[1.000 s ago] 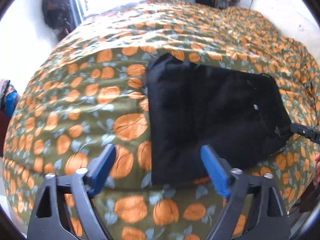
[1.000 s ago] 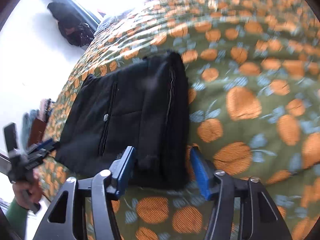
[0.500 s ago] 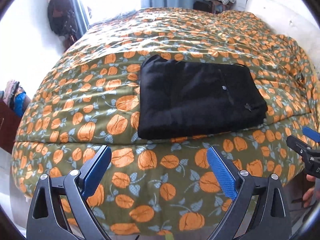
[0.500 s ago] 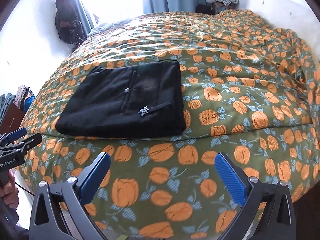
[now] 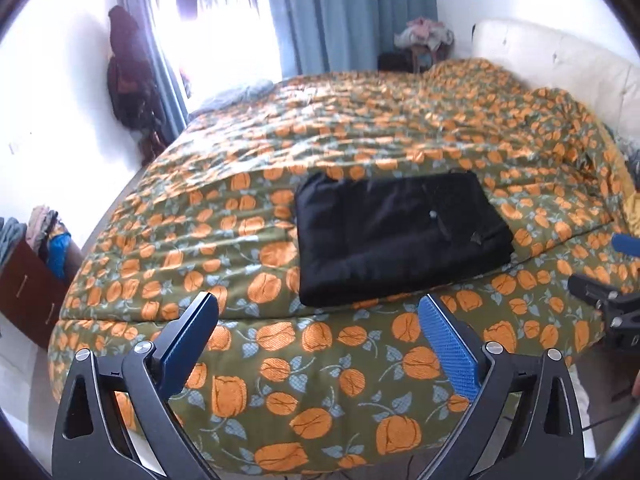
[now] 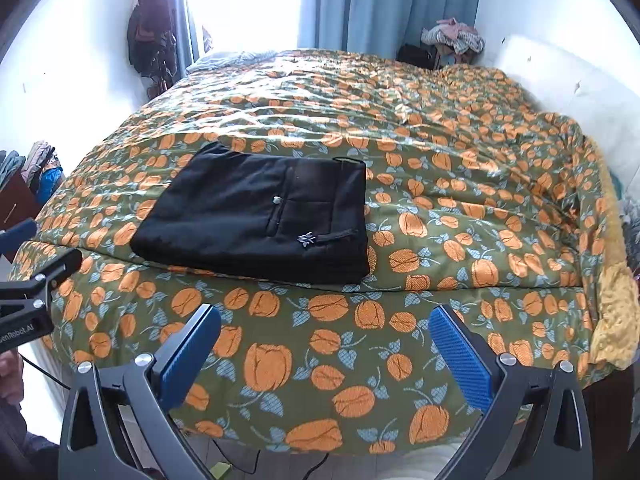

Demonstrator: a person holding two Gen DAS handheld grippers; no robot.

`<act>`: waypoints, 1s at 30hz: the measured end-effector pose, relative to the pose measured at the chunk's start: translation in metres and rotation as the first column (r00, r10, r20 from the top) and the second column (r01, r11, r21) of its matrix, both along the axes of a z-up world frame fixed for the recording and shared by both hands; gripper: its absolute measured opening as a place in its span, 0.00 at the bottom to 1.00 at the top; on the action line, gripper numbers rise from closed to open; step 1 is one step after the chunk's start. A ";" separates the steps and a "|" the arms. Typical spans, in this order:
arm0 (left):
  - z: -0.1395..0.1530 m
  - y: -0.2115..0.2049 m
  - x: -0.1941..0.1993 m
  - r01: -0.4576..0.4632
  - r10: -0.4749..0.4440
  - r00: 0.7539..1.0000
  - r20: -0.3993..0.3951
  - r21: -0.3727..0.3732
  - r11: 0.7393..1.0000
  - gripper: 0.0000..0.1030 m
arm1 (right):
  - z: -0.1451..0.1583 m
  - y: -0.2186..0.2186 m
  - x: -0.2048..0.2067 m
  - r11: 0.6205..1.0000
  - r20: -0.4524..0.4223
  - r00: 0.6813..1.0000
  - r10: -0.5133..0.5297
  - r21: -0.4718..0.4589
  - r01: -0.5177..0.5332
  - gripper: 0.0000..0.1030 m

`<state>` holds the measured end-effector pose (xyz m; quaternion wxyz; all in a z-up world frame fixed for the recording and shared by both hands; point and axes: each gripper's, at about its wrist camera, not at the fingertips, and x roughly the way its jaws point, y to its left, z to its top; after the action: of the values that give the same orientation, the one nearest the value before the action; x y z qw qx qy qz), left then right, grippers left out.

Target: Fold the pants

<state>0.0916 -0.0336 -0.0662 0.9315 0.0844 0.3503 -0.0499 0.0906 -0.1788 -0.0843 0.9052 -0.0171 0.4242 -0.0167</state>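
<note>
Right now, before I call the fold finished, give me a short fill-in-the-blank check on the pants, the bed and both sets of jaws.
1. The pants lie on the bedspread folded into a flat ____ bundle.
2. The bedspread's pattern is orange ____ on green.
3. The left gripper and right gripper both have their jaws ____, with nothing between them.
4. The curtain behind the bed is ____.

Missing words: black; pumpkins; open; blue

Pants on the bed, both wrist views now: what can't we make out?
- Black pants: the layers beneath the top one are hidden by the fold in both views.
- Small emblem by the pocket: too small to read.
- Left tongs in the right wrist view: cut off by the frame edge.
- Right tongs in the left wrist view: likewise cut off.
</note>
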 end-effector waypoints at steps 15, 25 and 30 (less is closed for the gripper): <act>0.002 0.009 -0.043 -0.020 0.029 0.995 -0.094 0.096 0.995 0.98 | 0.017 0.026 -0.072 0.999 -0.033 0.999 0.017 -0.039 -0.018 1.00; 0.008 0.003 -0.052 0.010 0.000 0.995 -0.095 0.104 0.995 0.98 | 0.016 0.026 -0.077 1.000 -0.042 0.999 -0.012 -0.025 0.011 1.00; 0.007 0.005 -0.051 0.002 0.008 0.995 -0.102 0.095 0.996 0.98 | 0.015 0.025 -0.076 1.000 -0.048 0.999 -0.017 -0.025 0.016 1.00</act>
<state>0.0408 -0.0284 -0.0587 0.9074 0.1251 0.3996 -0.0362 0.0143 -0.1534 -0.0694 0.8944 -0.0251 0.4457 -0.0290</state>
